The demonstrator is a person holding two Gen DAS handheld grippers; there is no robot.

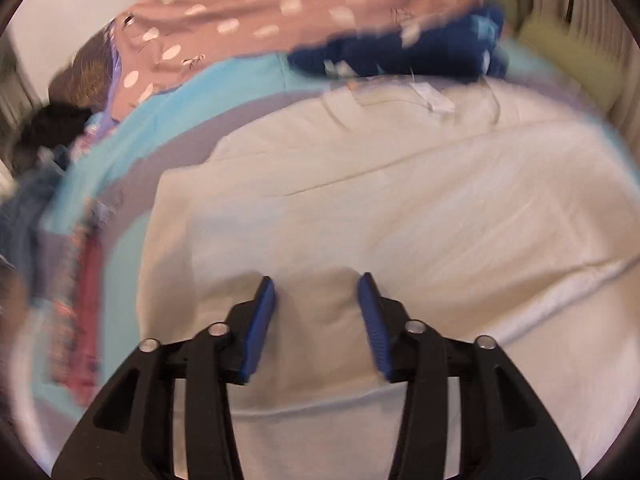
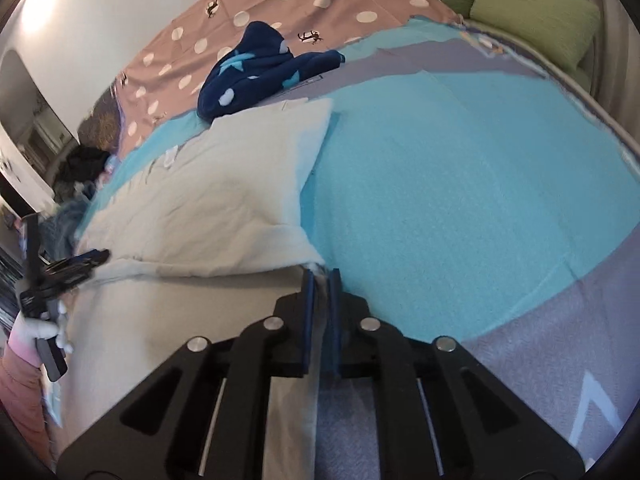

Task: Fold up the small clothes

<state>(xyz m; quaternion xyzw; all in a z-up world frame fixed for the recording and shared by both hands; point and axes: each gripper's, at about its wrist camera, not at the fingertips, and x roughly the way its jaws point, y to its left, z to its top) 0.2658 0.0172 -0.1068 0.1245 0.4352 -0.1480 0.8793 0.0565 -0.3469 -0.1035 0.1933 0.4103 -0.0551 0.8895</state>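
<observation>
Left claw (image 1: pixel 316 292): released, blue pads apart with only cloth lying below them, nothing pinched; I read it as hovering over the white garment (image 1: pixel 360 208); that view is smeared, so fine detail is lost
Right claw (image 2: pixel 321 280): clenched on the near right corner of the white garment, with a sliver of white cloth showing between the pads
White garment: spread ahead and to the left of my right claw, partly folded with one layer doubled over; the fold edge runs away from the claw toward the far side
How it will handle: my guess is soft, light, limp cotton; it will sag and drag if lifted by one corner, so it wants two holds on the same edge
Where I would grip: the near left corner or hem, opposite the corner already held; a label sits at the far edge, so that may be the neckline
Surface: a bed, covered by a turquoise and grey blanket (image 2: pixel 460 184), soft, so cloth may bunch when slid
Other clothes: a navy starred piece (image 2: pixel 256 68) beyond the white one, touching its far corner
Room: pink spotted sheet (image 2: pixel 280 4) further off, green cushions (image 2: pixel 536 28) far right, pale wall behind
Person: a white glove (image 2: pixel 44 326) and pink sleeve at the left edge
</observation>
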